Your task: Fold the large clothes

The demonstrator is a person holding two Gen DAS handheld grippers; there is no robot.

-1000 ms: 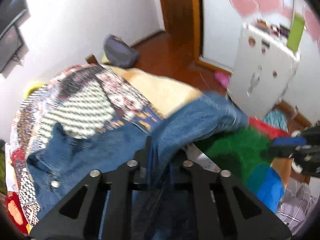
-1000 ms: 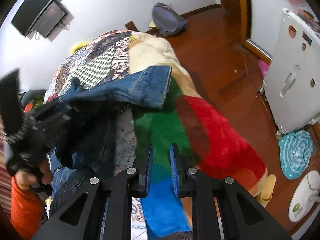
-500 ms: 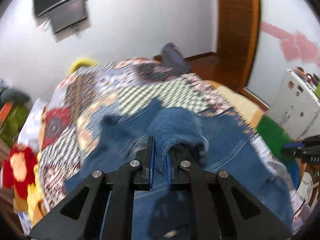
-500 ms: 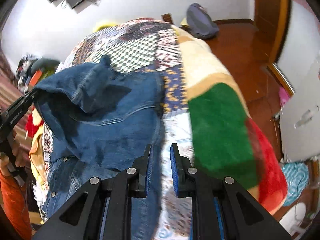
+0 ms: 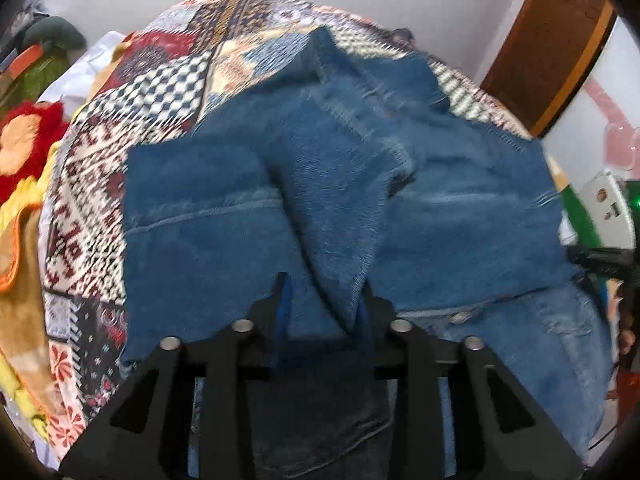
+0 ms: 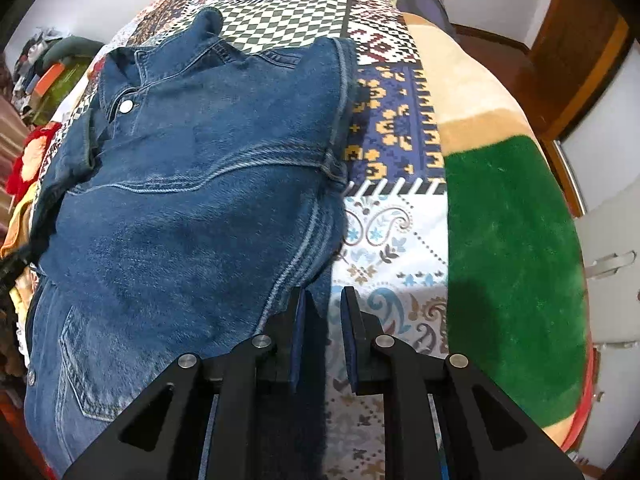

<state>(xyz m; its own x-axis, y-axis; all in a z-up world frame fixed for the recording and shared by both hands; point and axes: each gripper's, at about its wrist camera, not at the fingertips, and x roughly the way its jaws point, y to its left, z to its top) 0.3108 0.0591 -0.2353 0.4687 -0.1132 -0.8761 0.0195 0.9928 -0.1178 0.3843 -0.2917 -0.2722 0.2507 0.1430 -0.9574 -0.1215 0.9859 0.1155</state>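
A blue denim jacket (image 6: 200, 184) lies on a patchwork-covered bed (image 6: 400, 128), collar toward the far end, one sleeve folded across its back (image 5: 340, 184). My left gripper (image 5: 322, 300) has its jaws parted, with the sleeve's cuff end lying between them. My right gripper (image 6: 322, 316) hovers at the jacket's right edge, where a strip of the denim edge hangs between its jaws; they stand a little apart and do not pinch it.
The bed's far side carries a green and tan fleece blanket (image 6: 508, 248). Piled clothes and a red-and-orange flower cushion (image 5: 24, 140) lie at the left. A wooden door (image 5: 560, 40) and a white cabinet (image 6: 612, 200) stand to the right.
My left gripper carried the sleeve across the jacket, laid it down, and its jaws have parted. My right gripper moved down close to the jacket's right edge.
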